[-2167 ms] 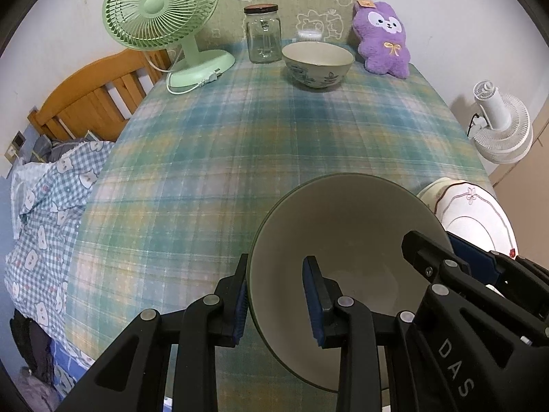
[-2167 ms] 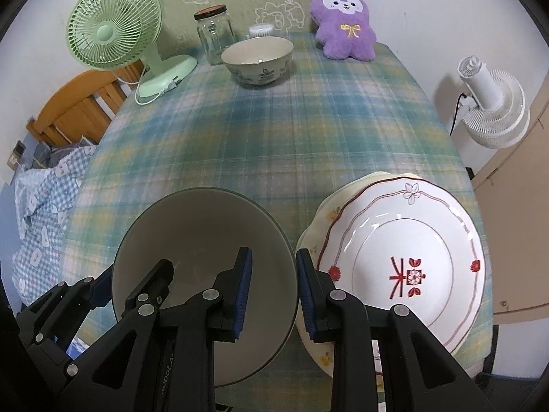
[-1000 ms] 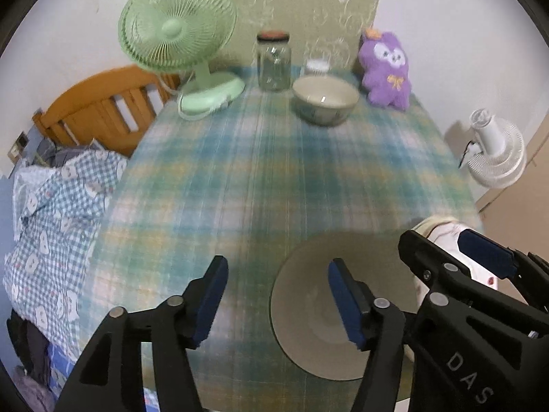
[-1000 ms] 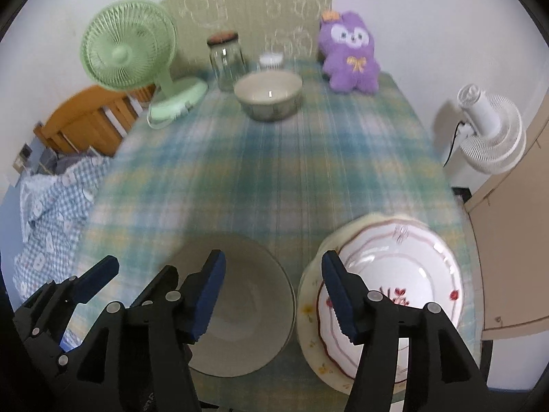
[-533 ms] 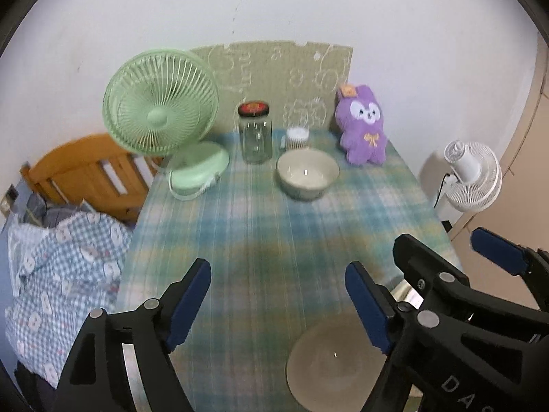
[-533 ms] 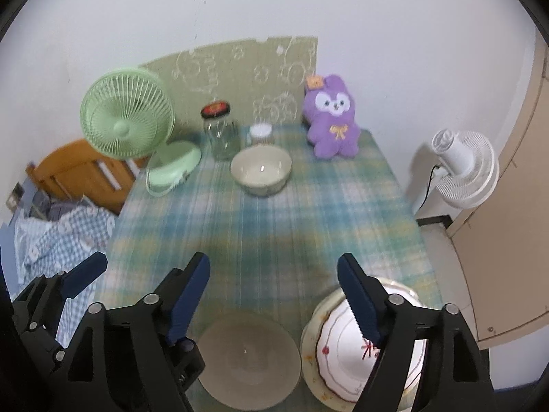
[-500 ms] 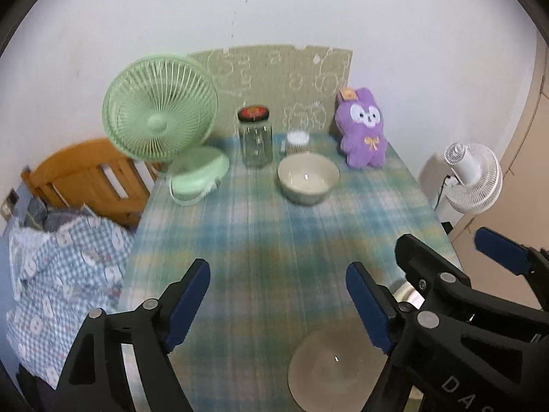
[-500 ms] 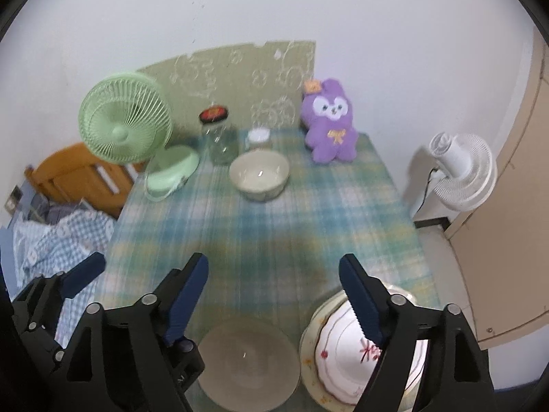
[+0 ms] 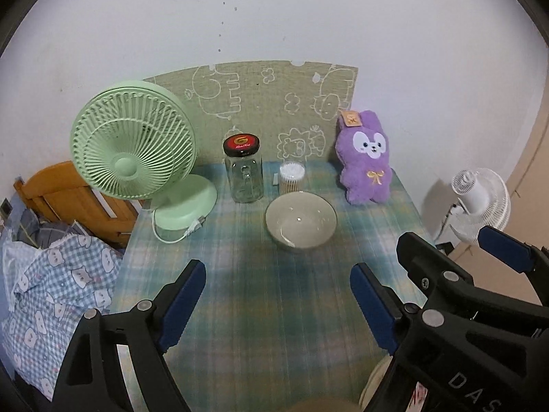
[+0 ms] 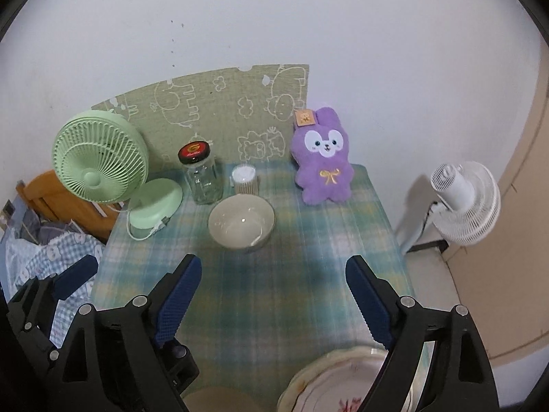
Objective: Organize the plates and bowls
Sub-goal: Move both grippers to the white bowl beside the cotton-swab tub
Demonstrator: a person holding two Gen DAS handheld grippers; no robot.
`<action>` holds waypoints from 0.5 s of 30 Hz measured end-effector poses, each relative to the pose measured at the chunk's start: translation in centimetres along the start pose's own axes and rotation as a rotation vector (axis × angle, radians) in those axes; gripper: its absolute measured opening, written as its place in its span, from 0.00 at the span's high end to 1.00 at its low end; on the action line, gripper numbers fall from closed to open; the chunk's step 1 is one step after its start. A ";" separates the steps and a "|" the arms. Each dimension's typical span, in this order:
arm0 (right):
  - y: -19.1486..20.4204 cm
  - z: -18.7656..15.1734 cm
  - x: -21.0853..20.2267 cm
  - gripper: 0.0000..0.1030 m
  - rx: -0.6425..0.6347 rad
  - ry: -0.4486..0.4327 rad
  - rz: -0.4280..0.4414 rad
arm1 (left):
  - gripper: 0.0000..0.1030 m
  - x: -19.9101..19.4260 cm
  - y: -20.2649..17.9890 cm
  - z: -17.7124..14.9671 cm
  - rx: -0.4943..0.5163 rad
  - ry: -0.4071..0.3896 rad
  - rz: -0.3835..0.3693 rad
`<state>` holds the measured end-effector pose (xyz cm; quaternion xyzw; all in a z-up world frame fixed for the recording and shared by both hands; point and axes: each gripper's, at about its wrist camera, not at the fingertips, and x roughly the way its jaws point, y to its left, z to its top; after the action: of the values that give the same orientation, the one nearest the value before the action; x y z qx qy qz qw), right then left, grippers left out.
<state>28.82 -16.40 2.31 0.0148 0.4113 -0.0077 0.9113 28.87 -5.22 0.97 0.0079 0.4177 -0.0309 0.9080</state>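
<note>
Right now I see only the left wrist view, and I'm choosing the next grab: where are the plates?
Observer: The plates sit stacked at the table's near right corner, partly under the right gripper.
Operator: How many are there?
Observer: At least two: a white one with a red pattern lies on a cream one with a scalloped rim.
Operator: Is that gripper carrying anything?
Observer: No. Its jaws are opening, and only the tablecloth shows between them.
</note>
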 end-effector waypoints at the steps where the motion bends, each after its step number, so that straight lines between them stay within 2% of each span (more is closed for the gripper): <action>1: -0.2 0.5 0.9 0.14 -0.009 0.004 0.005 | 0.15 0.6 -0.1 0.3 -0.008 -0.001 0.008; 11: -2.1 3.8 8.0 0.14 -0.035 0.015 0.035 | 0.18 6.9 -1.8 3.1 -0.054 -0.004 0.090; 15: -2.6 4.6 11.1 0.14 -0.043 0.030 0.036 | 0.23 9.9 -1.8 3.7 -0.092 0.021 0.078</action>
<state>39.52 -19.16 -3.01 0.0025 0.4246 0.0178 0.9052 37.95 -7.69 -4.09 -0.0172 0.4278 0.0237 0.9034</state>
